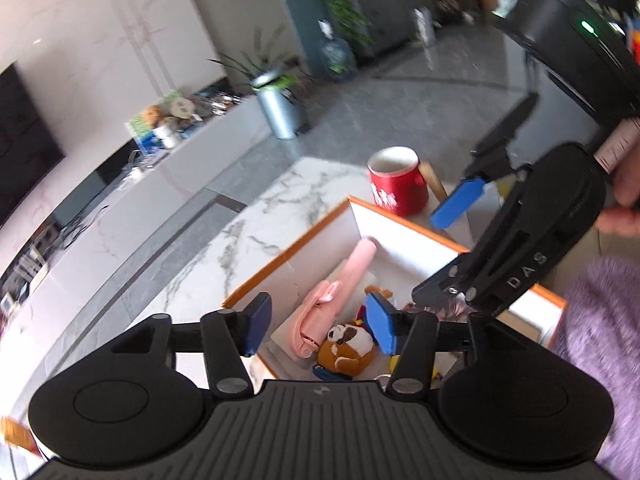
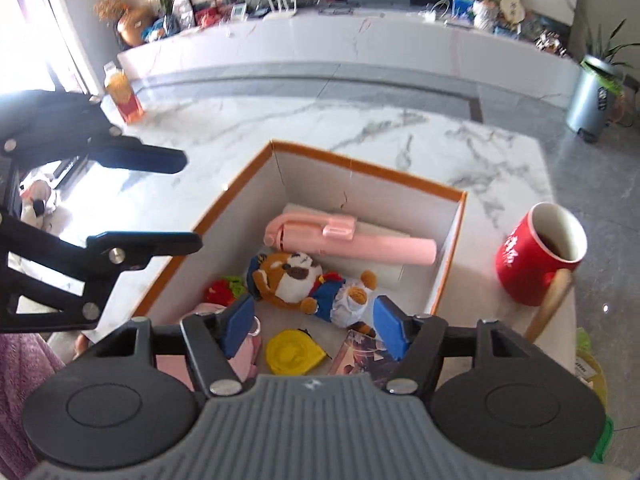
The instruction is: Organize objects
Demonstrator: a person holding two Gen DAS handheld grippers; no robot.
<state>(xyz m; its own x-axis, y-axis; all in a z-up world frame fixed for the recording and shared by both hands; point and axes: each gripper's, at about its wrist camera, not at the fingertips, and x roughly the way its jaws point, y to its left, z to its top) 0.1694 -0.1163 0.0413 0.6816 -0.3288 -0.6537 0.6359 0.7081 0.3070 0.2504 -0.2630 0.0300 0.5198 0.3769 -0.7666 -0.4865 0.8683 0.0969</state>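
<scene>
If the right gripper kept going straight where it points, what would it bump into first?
Probably the plush toy lying in the orange-rimmed box. The right gripper is open and empty, aimed down into the box, and the toy sits just past its fingers. Depth is hard to judge here.

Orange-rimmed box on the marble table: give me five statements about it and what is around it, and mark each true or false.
1. The pink selfie stick lies inside the box. True.
2. The red mug stands inside the box. False: it stands on the table, outside the box.
3. The plush toy lies in the box below the pink stick in the right wrist view. True.
4. The right gripper holds the plush toy. False: its jaws stand open with nothing between them.
5. The box has a blue rim. False: the rim is orange.
</scene>
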